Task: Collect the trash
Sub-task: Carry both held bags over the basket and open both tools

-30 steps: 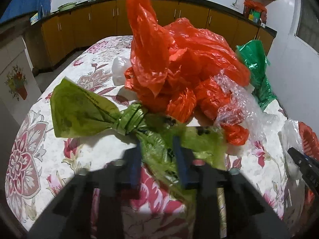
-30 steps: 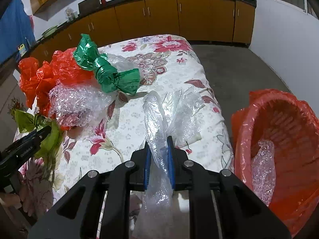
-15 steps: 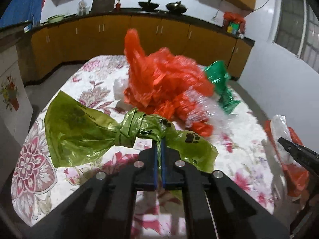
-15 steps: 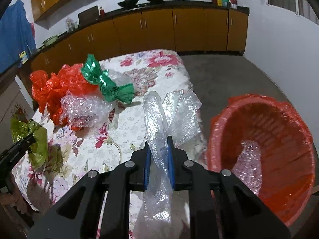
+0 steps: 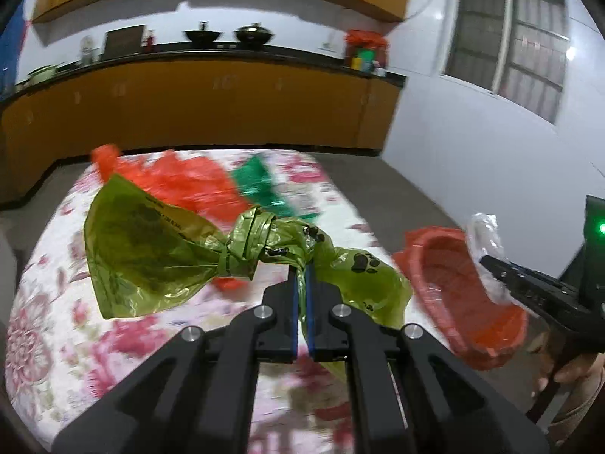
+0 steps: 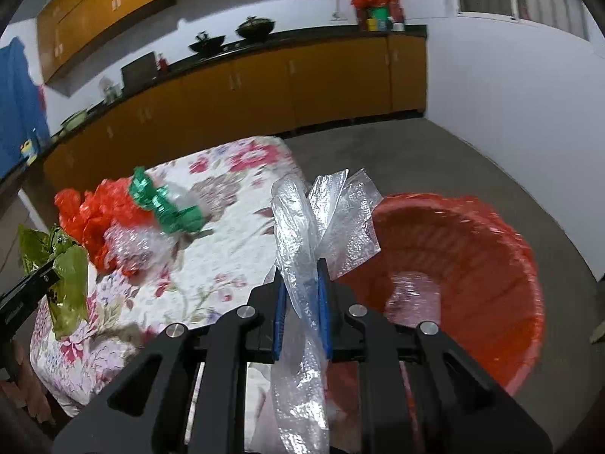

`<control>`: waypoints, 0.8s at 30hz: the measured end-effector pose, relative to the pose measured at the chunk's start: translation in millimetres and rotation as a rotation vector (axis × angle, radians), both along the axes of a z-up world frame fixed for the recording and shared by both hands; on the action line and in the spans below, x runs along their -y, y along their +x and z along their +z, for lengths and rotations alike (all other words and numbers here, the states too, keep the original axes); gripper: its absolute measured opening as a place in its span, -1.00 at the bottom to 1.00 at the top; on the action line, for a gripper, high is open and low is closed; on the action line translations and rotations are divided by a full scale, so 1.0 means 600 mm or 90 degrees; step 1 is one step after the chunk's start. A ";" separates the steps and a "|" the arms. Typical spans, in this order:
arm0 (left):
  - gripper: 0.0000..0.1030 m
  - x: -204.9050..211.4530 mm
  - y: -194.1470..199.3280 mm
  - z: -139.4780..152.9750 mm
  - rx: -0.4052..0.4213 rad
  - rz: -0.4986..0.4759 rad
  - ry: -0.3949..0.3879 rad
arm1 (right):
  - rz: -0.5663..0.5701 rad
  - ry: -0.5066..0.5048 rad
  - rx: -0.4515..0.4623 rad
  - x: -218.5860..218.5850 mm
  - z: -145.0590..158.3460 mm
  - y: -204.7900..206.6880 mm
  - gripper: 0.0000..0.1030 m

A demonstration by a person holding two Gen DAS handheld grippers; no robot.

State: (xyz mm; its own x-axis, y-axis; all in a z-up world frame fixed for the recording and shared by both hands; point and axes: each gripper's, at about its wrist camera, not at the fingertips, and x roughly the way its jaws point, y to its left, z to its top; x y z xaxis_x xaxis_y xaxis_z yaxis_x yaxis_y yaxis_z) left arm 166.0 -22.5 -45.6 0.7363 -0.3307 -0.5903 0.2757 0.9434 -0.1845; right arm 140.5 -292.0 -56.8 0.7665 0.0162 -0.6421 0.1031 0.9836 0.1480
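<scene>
One floral table (image 6: pixel 227 265) | one red basket (image 6: pixel 491 249) right of it, one bubble-wrap wad inside | one red bag (image 6: pixel 90 212), one green bag (image 6: pixel 162 204) far left | left gripper (image 5: pixel 301 283) clamps one olive bag (image 5: pixel 151 257) | right gripper (image 6: pixel 302 295) clamps one clear bag (image 6: pixel 302 227), near basket.

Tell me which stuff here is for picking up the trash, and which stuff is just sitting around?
For the job:
- knotted olive-green plastic bag, pinched in the left gripper
- clear bubble-wrap strip, pinched in the right gripper
- round red plastic basket
- crumpled red plastic bags, shiny green bag and bubble-wrap wad on the floral tablecloth

Just sitting around:
- two dark woks on the counter
- orange cabinets
</scene>
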 end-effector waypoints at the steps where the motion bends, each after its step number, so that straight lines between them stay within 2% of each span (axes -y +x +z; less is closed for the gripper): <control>1: -0.91 0.016 0.001 0.003 0.001 -0.014 -0.003 | -0.009 -0.001 0.003 0.011 0.002 -0.004 -0.69; 13: -0.91 0.207 0.011 0.003 0.009 -0.163 -0.013 | -0.093 0.016 0.019 0.125 0.007 -0.037 -0.69; 24: -0.91 0.321 0.029 -0.021 -0.010 -0.245 -0.019 | -0.123 0.046 0.022 0.188 -0.004 -0.039 -0.69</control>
State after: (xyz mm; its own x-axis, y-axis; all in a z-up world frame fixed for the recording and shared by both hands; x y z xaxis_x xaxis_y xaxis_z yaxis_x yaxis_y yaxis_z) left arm 183.5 -215.1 -58.1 0.5461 -0.5976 -0.5870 0.6051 0.7660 -0.2168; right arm 117.2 -404.8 -59.5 0.7812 -0.0877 -0.6182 0.2821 0.9329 0.2241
